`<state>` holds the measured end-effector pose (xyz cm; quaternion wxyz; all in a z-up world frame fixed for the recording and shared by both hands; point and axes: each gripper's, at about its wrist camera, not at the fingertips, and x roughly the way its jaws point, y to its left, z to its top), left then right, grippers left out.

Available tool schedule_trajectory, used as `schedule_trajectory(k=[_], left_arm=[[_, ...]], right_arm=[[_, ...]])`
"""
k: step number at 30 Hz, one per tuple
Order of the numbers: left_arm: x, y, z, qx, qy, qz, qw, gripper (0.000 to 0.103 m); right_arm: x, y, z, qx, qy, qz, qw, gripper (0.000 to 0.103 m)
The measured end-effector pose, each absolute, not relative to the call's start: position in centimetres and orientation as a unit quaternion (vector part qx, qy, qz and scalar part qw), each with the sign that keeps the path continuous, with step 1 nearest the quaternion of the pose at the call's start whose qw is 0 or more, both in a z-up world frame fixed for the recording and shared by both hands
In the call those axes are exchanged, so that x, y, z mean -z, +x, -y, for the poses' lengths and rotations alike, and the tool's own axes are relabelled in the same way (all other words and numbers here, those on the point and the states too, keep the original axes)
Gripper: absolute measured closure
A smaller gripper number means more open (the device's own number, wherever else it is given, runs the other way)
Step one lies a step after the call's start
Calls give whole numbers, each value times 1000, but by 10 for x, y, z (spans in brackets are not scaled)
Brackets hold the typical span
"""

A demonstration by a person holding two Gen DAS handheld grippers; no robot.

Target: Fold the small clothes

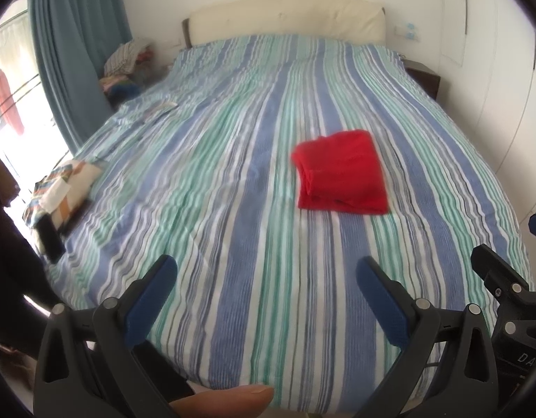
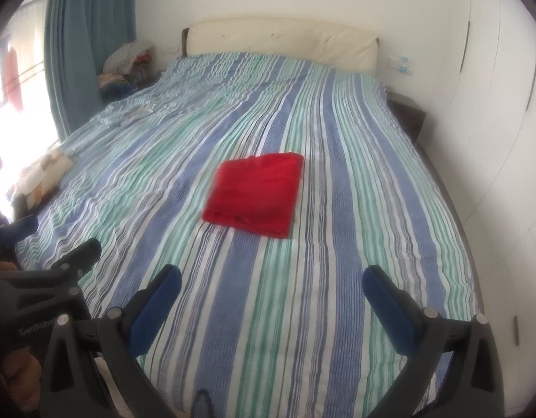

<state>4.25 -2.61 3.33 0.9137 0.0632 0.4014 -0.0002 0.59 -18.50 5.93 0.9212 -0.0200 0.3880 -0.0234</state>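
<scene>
Jaws wide on left gripper (image 1: 266, 280) and right gripper (image 2: 271, 287), both empty, above bed's near end. Big striped bed (image 1: 205, 181). Red cloth (image 1: 341, 172) folded flat on bed, apart from grippers. Thumb (image 1: 226, 400) below left gripper.

Red garment (image 2: 255, 193); blue, green and white striped bedcover (image 2: 355, 244).

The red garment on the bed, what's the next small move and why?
Probably none on it: the red garment already lies folded in a compact rectangle on the striped bedspread, and both the left gripper and right gripper are open, empty and apart from it. Fetch another garment.
</scene>
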Motion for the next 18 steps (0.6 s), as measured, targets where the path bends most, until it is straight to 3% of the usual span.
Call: schedule_trajectory(k=[18], left_arm=[[-31, 43, 35, 10, 68, -407, 911, 1]], right_arm=[[-57, 6, 199, 51, -21, -392, 918, 1]])
